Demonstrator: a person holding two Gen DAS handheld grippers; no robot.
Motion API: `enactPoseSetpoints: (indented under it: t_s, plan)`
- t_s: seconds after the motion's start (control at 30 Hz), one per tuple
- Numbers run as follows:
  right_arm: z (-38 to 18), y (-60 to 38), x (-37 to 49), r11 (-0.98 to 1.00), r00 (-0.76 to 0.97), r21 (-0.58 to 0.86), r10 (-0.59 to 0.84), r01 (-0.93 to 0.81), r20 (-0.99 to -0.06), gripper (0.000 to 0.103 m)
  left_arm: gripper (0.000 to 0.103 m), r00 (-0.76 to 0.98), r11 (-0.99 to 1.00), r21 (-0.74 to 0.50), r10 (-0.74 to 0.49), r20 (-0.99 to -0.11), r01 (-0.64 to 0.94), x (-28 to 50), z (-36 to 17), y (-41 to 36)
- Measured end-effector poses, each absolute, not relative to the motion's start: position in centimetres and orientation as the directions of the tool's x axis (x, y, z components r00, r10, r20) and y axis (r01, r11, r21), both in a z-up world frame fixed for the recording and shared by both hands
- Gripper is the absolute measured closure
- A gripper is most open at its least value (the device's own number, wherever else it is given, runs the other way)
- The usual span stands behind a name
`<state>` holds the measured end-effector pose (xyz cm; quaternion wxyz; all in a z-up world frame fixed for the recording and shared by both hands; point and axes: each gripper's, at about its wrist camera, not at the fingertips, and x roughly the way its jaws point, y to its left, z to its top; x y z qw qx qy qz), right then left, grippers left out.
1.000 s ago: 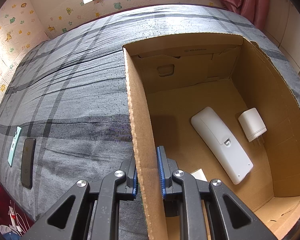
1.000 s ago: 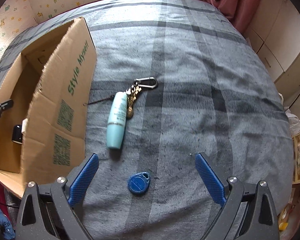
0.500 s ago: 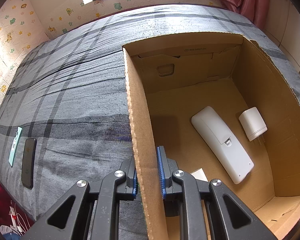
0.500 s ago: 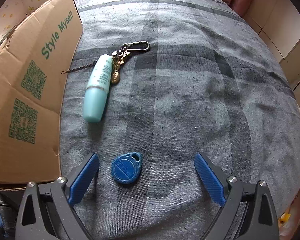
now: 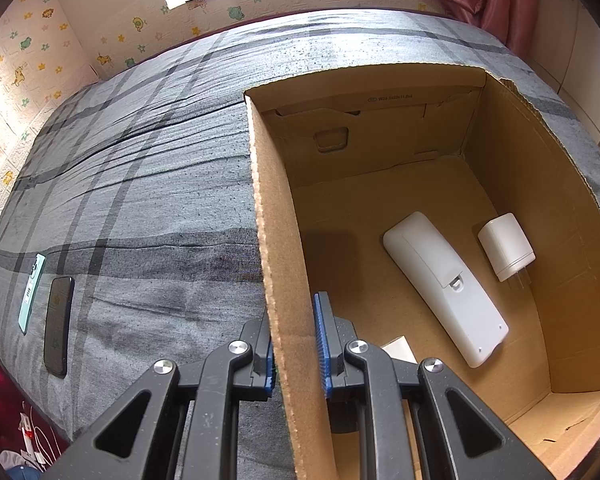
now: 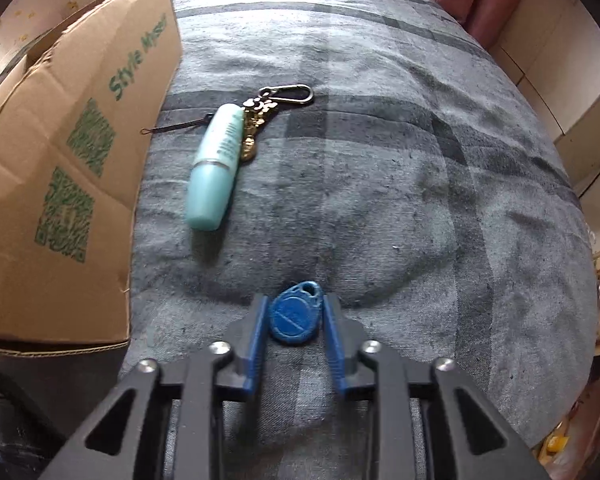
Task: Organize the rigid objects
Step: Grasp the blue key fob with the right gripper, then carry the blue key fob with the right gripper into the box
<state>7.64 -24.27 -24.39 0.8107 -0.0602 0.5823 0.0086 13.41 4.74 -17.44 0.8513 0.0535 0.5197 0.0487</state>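
Right wrist view shows the biggest change: a second ago the right claw [image 6: 295,324] was spread wide above the blue key fob [image 6: 295,312], and now its blue fingers [image 6: 257,340] have drawn in to a narrow gap with the fob between them, each pad at or just beside an edge of the fob, which lies flat on the grey plaid bed cover [image 6: 420,184]; whether the pads press it firmly I cannot tell. The camera has also come lower and closer to the bed. Left wrist view is unchanged from the earlier frames: the left claw [image 5: 296,344] is closed on the near-left wall of the cardboard box [image 5: 276,264], one finger outside and one inside. Further along the bed from the fob, a pale teal tube [image 6: 214,168] lies with its cap toward the camera, touching a gold keychain with a carabiner [image 6: 278,98] at its far end, and a thin black cord [image 6: 176,127] runs from there toward the box. The box's printed outer side [image 6: 72,184] stands just to the left of these things. Inside the box lie a white remote [image 5: 444,288], face down, and a white charger plug [image 5: 506,246] just beside it, apart from it. To the left of the box, near the bed's edge, lie a dark phone [image 5: 58,324] and a mint-green phone [image 5: 32,292] side by side.
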Motion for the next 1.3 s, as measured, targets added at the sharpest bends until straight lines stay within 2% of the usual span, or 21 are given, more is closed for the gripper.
enactPoseSetpoints:
  t_s: [1.3]
  plan:
    - [-13.4,-20.7,9.4,0.977,0.475,-0.051,0.055,-0.207,-0.878,0.076,0.086,0.456,0.99,0.135,0.133,-0.88,-0.029,13.3,-17.6,4.6]
